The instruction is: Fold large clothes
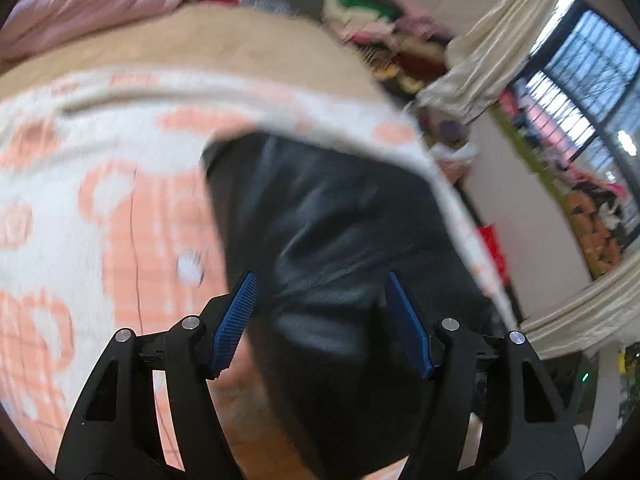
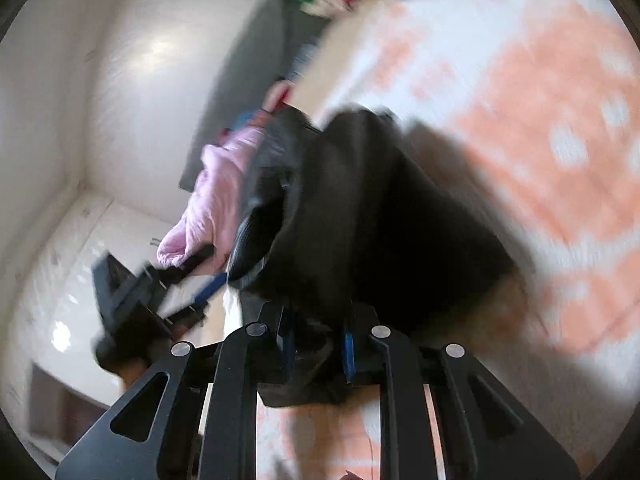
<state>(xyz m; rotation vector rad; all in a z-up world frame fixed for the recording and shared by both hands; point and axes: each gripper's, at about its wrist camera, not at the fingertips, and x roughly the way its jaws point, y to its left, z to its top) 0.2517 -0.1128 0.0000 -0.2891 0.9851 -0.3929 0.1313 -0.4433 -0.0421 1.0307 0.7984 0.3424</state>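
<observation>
The black garment [image 1: 320,216] looks like glossy, leather-like cloth, though blur hides its texture; the peach-and-white blanket [image 1: 120,208] at nine o'clock is soft, matt fabric.

- Bed cover [image 1: 120,208], white/orange: bare stretch left of black garment [image 1: 320,220], free to pass.
- Pink jacket [image 1: 80,4] piled at far edge, blocks there.
- Curtain [image 1: 480,60] + clutter along window side, tight.
- Left gripper [image 2: 168,292] near garment's left edge in right wrist view.

One black garment [image 1: 320,216], one pink quilted jacket [image 1: 88,0], one peach-patterned blanket [image 1: 120,208] and two curtains [image 1: 492,44].
</observation>
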